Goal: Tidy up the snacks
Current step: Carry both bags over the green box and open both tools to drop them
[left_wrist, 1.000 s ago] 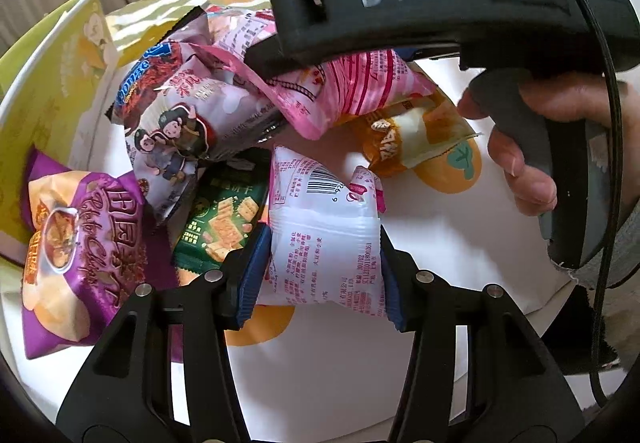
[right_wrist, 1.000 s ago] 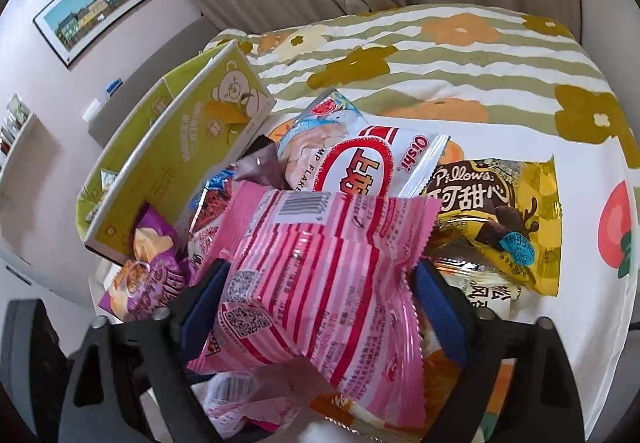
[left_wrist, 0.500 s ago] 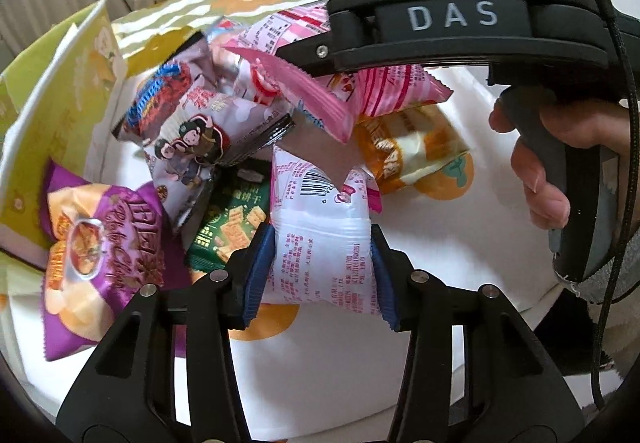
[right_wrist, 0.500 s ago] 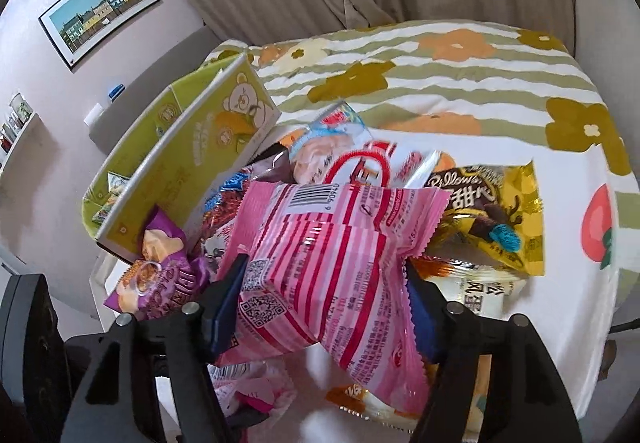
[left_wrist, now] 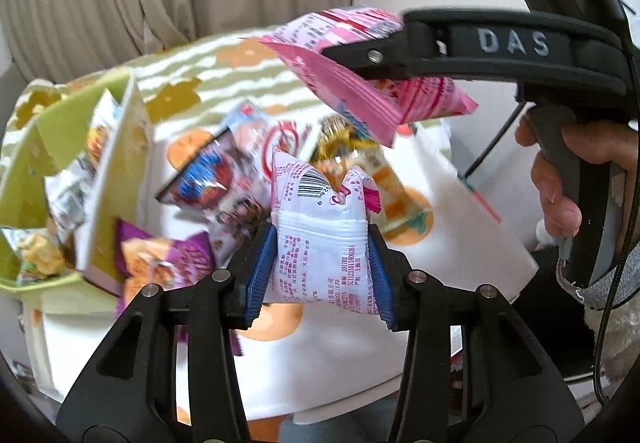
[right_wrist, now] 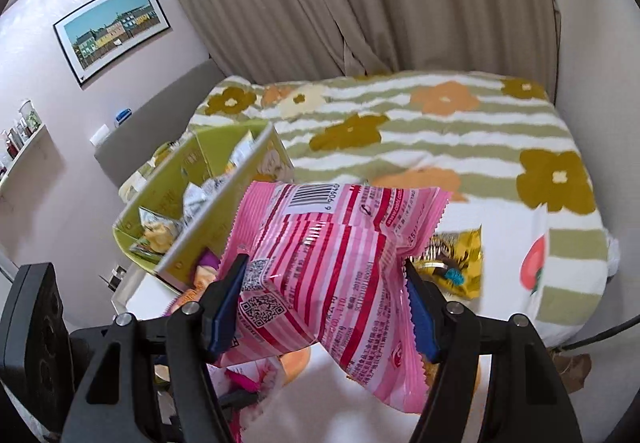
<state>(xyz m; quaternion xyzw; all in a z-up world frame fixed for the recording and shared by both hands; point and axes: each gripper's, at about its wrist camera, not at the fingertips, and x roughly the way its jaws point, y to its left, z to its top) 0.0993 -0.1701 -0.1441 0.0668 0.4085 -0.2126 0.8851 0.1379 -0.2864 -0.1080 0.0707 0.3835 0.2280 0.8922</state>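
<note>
Left gripper [left_wrist: 320, 267] is clamped on a small white-and-pink packet [left_wrist: 322, 239], its blue pads [left_wrist: 262, 275] pressing both sides; the packet stands upright between them, barcode end up, clear of the surface below. At 9 o'clock in the left wrist view sits a yellow-green box [left_wrist: 116, 179], open at the top, with a few wrapped snacks inside (the print is too blurred to read). Just beside its near wall, toward 8 o'clock, lies a purple chip bag [left_wrist: 160, 263]. Behind the held packet a loose heap of snack bags [left_wrist: 224, 179] rests on a white cloth printed with oranges [left_wrist: 460, 243]. At 1 o'clock the right gripper [left_wrist: 368, 59] reaches in from the right edge, and a hand [left_wrist: 560, 179] wraps its grey handle at 3 o'clock.

Right gripper [right_wrist: 320, 307] is closed on a pink striped bag [right_wrist: 332, 275], the bag pinched and creased between the pads, raised above the cloth. In the right wrist view the yellow-green box [right_wrist: 172, 203] is at 9 o'clock, and a yellow-and-brown packet [right_wrist: 456, 263] lies on the cloth near 3 o'clock. A flowered, striped blanket [right_wrist: 400, 131] spreads at 12 o'clock, with curtains [right_wrist: 360, 3] behind it.
</note>
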